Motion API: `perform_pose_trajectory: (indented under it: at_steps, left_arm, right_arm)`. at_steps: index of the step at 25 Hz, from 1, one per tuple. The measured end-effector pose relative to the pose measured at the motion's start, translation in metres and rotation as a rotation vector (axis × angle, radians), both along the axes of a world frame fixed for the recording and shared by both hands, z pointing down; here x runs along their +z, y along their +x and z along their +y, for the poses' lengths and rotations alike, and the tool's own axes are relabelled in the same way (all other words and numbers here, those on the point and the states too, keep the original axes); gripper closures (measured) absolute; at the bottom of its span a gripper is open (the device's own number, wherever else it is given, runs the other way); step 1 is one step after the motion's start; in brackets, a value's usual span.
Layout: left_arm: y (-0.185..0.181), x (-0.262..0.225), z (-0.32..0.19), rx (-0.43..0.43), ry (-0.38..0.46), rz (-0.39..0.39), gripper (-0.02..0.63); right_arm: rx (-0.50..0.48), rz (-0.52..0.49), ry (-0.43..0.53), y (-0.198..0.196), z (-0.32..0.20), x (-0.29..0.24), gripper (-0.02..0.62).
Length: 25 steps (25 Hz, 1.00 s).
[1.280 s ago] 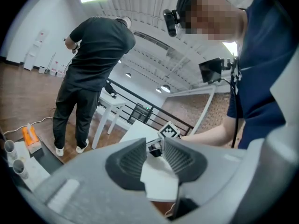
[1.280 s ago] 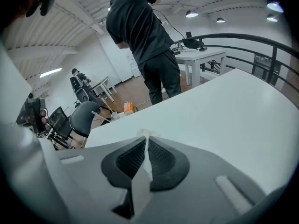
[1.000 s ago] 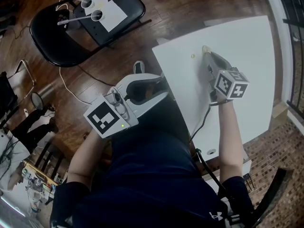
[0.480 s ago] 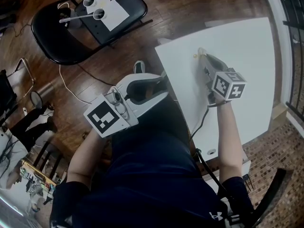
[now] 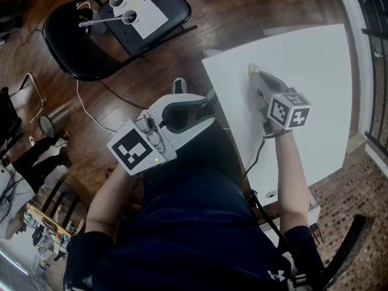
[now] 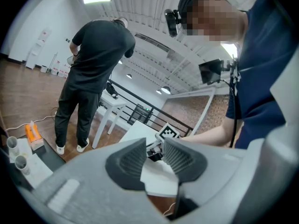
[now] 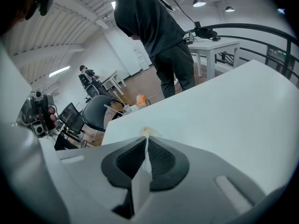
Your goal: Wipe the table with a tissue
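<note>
In the right gripper view my right gripper (image 7: 145, 158) is shut on a folded white tissue (image 7: 145, 139) whose tip shows a yellowish mark. It points steeply down and presses the tissue (image 5: 251, 70) on the white table (image 5: 315, 59) near its left edge. From above, the right gripper (image 5: 255, 74) reaches forward from its marker cube (image 5: 290, 111). My left gripper (image 5: 209, 109) is held off the table over my lap, open, with nothing between its pads (image 6: 128, 160). Through the gap in the left gripper (image 6: 154, 158) I see the table (image 6: 159, 178).
A black chair (image 5: 79, 47) with a paper sheet, two cups and an orange item stands on the wood floor at far left, a cable trailing from it. A dark railing (image 5: 370, 41) runs past the table's right side. A person in dark clothes (image 7: 154, 27) stands beyond the table.
My right gripper has slid the tissue a little leftward over the table toward its left edge. The small yellowish speck earlier beside the tissue no longer shows apart from it. The left gripper stayed still.
</note>
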<state>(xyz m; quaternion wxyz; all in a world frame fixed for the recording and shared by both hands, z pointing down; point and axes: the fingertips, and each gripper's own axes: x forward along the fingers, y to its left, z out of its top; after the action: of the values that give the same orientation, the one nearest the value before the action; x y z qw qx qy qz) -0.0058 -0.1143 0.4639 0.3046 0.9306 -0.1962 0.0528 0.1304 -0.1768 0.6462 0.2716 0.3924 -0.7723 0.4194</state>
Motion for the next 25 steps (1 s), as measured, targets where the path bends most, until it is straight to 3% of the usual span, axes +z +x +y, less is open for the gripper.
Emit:
perform_pose_trajectory:
  at_steps: [25]
  left_arm:
    - [-0.012, -0.007, 0.007, -0.008, 0.013, -0.001, 0.485]
  right_arm:
    - [-0.177, -0.062, -0.071, -0.085, 0.052, 0.001, 0.577]
